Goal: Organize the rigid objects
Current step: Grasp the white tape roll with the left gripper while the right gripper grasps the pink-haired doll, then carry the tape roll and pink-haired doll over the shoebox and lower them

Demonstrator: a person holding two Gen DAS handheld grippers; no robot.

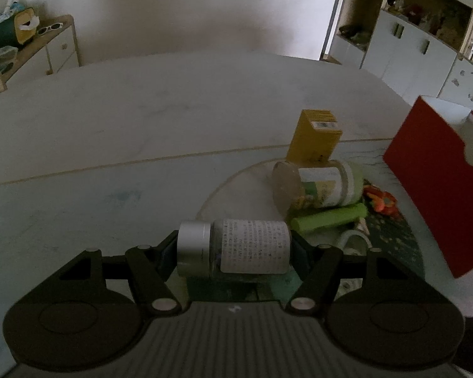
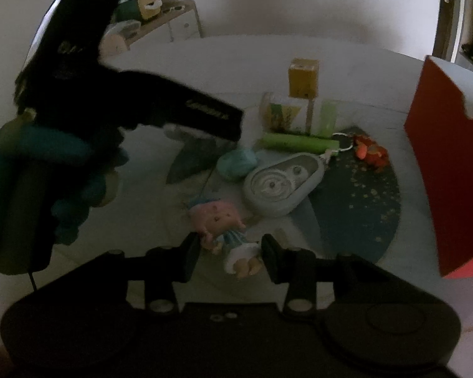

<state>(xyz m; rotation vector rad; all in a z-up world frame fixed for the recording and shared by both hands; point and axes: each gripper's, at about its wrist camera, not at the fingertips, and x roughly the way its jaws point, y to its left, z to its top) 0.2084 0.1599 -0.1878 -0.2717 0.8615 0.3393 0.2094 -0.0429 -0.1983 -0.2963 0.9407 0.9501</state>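
Observation:
My left gripper (image 1: 233, 247) is shut on a small clear bottle (image 1: 236, 247) with a silver cap and a white printed label, held sideways above the table. Beyond it lie a clear jar with a green lid (image 1: 318, 186), a green tube (image 1: 329, 217) and a yellow box (image 1: 315, 137). My right gripper (image 2: 230, 252) is open around a small doll (image 2: 224, 230) with a pink head and blue dress that lies on the table. The left gripper's black body (image 2: 186, 113) crosses the right wrist view at the upper left.
A red box (image 1: 438, 182) stands at the right, also in the right wrist view (image 2: 451, 170). A grey teardrop-shaped case (image 2: 283, 182), a teal lump (image 2: 236, 163), an orange toy (image 2: 370, 152) and a dark round mat (image 2: 362, 201) lie on the white table (image 1: 142, 126).

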